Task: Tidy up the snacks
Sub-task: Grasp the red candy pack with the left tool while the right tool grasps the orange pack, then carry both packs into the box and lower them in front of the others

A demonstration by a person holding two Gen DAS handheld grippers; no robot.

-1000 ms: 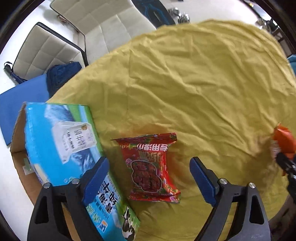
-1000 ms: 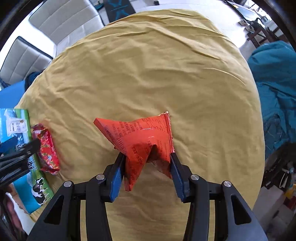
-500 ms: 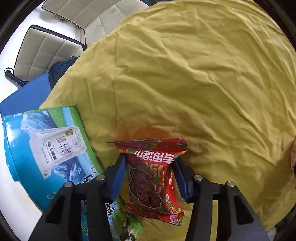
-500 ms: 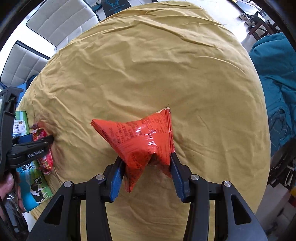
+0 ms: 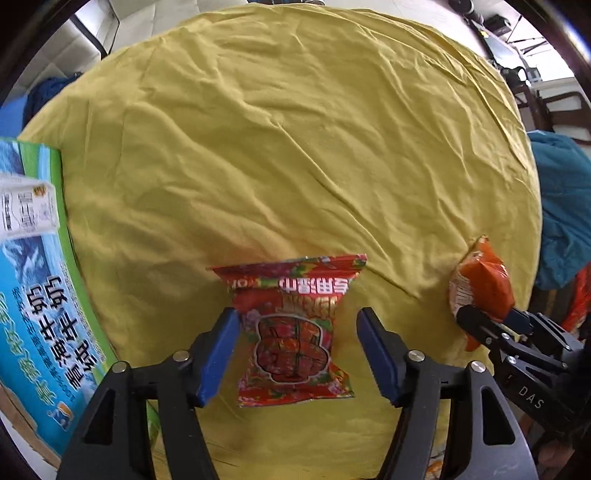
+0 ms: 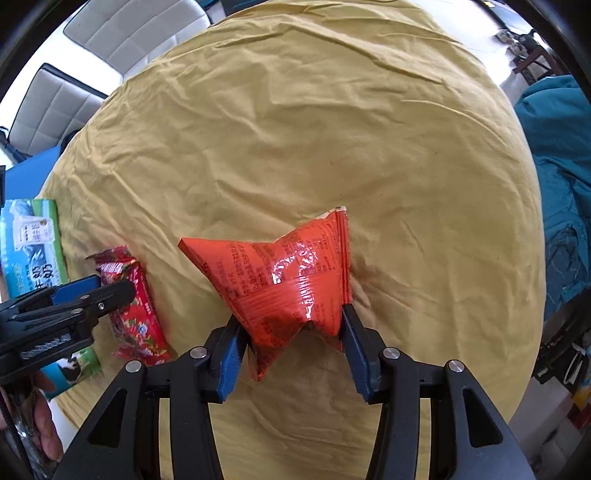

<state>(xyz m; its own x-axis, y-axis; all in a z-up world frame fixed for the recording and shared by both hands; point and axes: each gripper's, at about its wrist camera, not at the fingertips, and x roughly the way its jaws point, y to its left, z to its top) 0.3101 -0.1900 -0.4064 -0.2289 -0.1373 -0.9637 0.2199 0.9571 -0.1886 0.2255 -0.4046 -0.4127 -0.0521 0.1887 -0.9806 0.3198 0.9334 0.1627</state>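
**Red packet loose, orange bag pinched**

Milk carton box [image 5: 33,280] sits at the desk's left edge. Left claw [image 5: 297,350] is released, straddling the red snack packet [image 5: 291,332] lying on the yellow cloth [image 5: 295,147]; closing crooked could skid it. Right claw [image 6: 291,345] grasps the orange snack bag [image 6: 284,284] by crumpled foil, may slip.

Light: we see bright, even daylight across the yellow cloth [image 5: 295,166], brightest along the top edge.
Glare: white highlights sit on the orange packet [image 6: 291,280]; the white chairs [image 6: 122,33] look washed out.
Shadows: soft and short under both packets and in the cloth's creases.
Distortion: we get strong fisheye bending with black corners.
Focus: mostly sharp; the rims smear slightly.
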